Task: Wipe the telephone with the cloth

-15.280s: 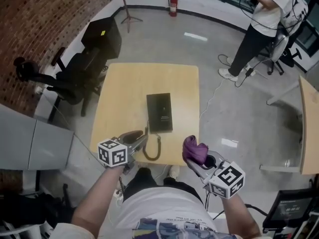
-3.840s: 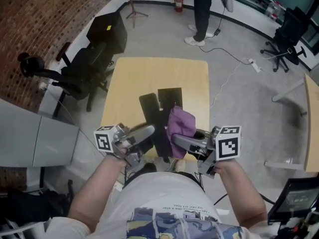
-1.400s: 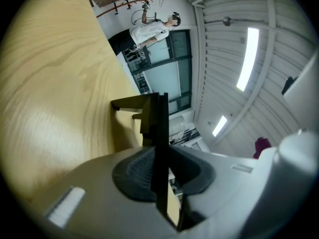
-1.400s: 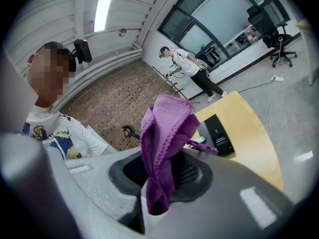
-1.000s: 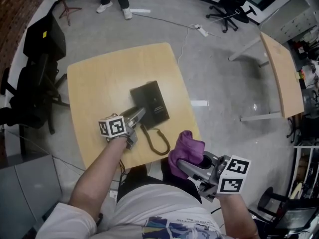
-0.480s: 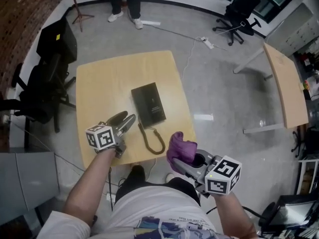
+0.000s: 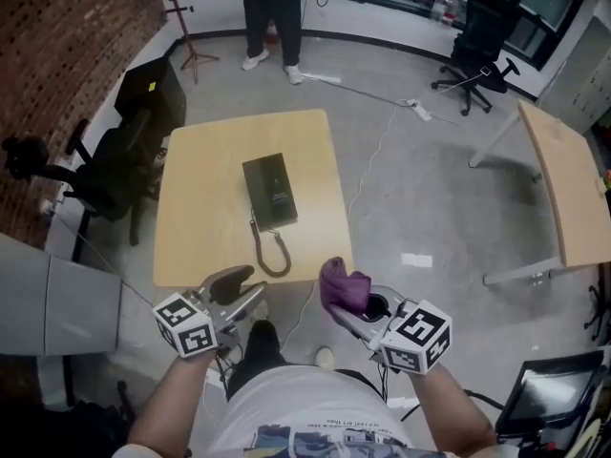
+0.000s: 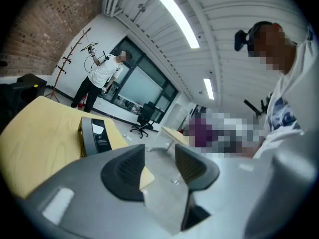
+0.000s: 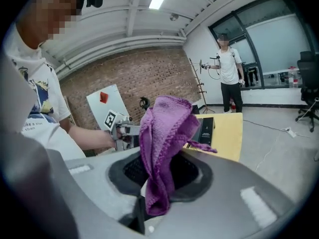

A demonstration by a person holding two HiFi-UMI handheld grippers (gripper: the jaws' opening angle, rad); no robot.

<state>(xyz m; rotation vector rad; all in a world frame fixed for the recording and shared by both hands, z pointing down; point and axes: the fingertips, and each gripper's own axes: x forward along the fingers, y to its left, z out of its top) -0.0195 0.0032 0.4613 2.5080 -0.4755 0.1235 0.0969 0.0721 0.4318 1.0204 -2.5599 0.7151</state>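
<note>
The black telephone [image 7: 269, 192] lies flat in the middle of the wooden table [image 7: 205, 160], its coiled cord [image 7: 272, 254] trailing to the near edge. My left gripper [image 7: 246, 285] hovers off the table's near edge, short of the phone; its jaws are closing with nothing between them. In the left gripper view the jaws [image 8: 159, 158] stand apart, with the telephone [image 8: 97, 136] beyond them. My right gripper [image 7: 358, 305] is shut on the purple cloth [image 7: 339, 287], held off the table's near right corner. The cloth [image 9: 164, 133] hangs bunched between the right gripper's pads.
A person [image 7: 272, 8] stands beyond the table's far side. Black office chairs [image 7: 105, 165] stand left of the table, another chair [image 7: 477, 36] at the back right. A second wooden table [image 7: 568, 179] is at the right. A cable [image 7: 382, 132] runs along the floor.
My left gripper has drawn back from the telephone's left side to beyond the table's near edge, its jaws now apart. The right gripper still holds the cloth near the same corner.
</note>
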